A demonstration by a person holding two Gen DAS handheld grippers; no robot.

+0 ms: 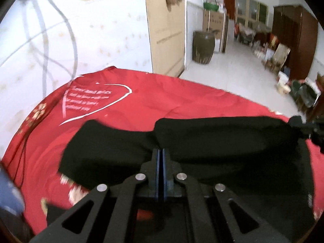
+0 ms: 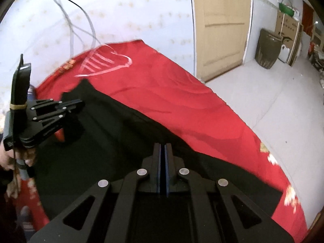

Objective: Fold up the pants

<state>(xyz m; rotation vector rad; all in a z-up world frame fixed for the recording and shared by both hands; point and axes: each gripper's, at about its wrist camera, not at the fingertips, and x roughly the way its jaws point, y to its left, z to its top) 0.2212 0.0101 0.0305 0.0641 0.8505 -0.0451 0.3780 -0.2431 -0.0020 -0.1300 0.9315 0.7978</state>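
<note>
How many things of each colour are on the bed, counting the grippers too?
Black: 3 (black fabric pants, left hand-held gripper, right hand-held gripper)
Red: 1 (red printed bedspread)
Total: 4

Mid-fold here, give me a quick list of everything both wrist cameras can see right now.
Black fabric pants: one, black, lying on the red cover, part raised at the grippers.
Red bed cover with white heart print: one, red, under the pants.
Pale wooden door: one, beige, beyond the bed.
Dark glazed ceramic jar: one, brown-green, on the floor past the door.
Cardboard box: one, tan, behind the jar.
Dangling cables: several, grey, against the patterned wall.
Left gripper: one, black with blue pads, shut at the pants.
Right gripper: one, black with blue pads, shut at the pants.
</note>
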